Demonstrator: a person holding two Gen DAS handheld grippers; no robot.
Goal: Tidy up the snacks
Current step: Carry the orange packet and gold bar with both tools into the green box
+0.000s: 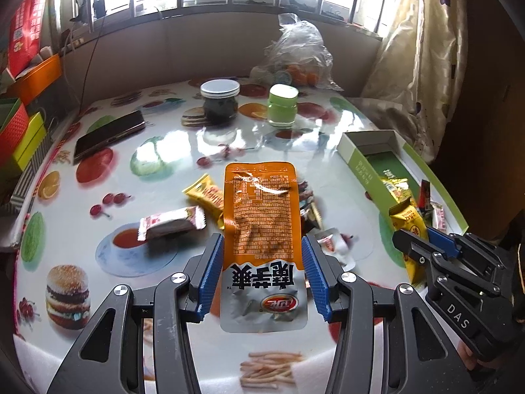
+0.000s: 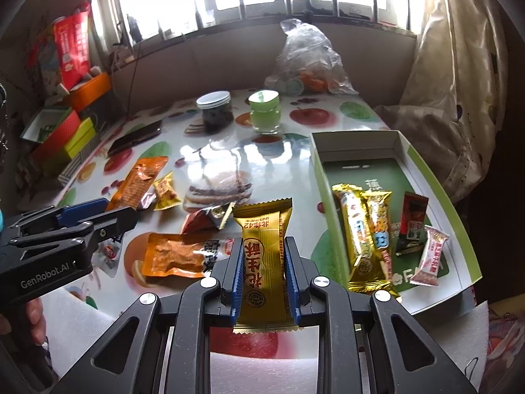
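The left gripper [image 1: 261,262] is closed on an orange snack pouch [image 1: 261,223]; the right gripper [image 2: 264,272] clamps a gold peanut-candy packet [image 2: 262,262], both raised above the bench.

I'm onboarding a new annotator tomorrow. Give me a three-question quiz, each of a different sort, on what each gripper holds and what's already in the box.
1. True or false: the left gripper is empty.
2. What does the right gripper hold? A) gold snack packet B) green-lidded jar C) phone
3. Fill in: the green box already holds ___ snacks.

Key: 1 false, it grips an orange pouch; 2 A; 3 four.
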